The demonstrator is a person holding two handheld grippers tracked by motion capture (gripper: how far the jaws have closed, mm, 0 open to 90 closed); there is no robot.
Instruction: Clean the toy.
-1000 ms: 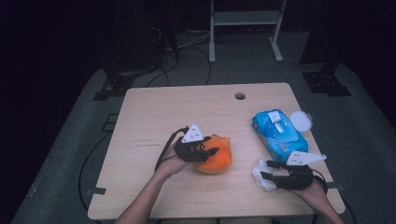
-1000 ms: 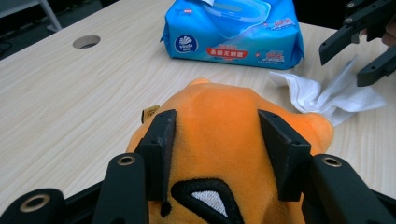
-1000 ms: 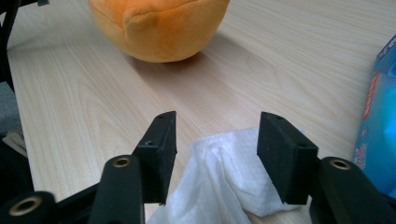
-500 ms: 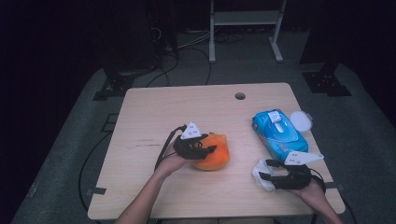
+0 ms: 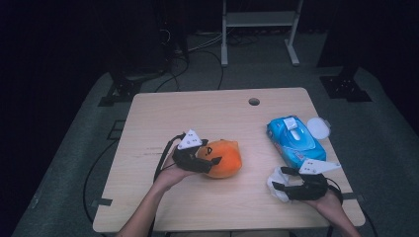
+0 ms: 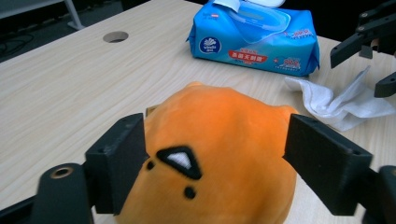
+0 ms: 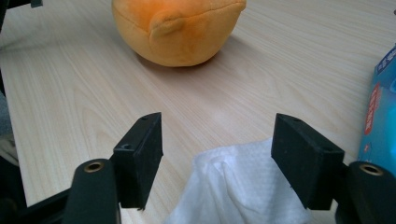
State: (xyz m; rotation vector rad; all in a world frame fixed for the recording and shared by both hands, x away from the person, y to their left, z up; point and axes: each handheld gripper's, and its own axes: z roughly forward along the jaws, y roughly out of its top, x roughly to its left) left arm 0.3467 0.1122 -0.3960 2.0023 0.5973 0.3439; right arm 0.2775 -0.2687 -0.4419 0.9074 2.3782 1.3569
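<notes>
An orange plush toy [image 5: 227,157] rests on the wooden table [image 5: 207,118] near its middle front. My left gripper [image 5: 213,160] reaches in from the toy's left. Its jaws have just been opening, and in the left gripper view they stand apart around the toy [image 6: 219,116], close against its sides. At the front right, my right gripper [image 5: 277,178] lies low on the table. Its jaws have also been opening and stand wide over a crumpled white tissue [image 7: 233,186] without pinching it. A blue pack of wet wipes [image 5: 295,139] sits behind it.
The wipes pack's white lid [image 5: 318,127] is flipped open toward the table's right edge. A round cable hole [image 5: 254,101] sits near the far edge. Black cables trail off the table's left side, and a stand's legs rise on the floor beyond.
The left gripper has drawn back a little to the left and its jaws have spread off the plush toy. The right gripper has kept its place over the tissue.
</notes>
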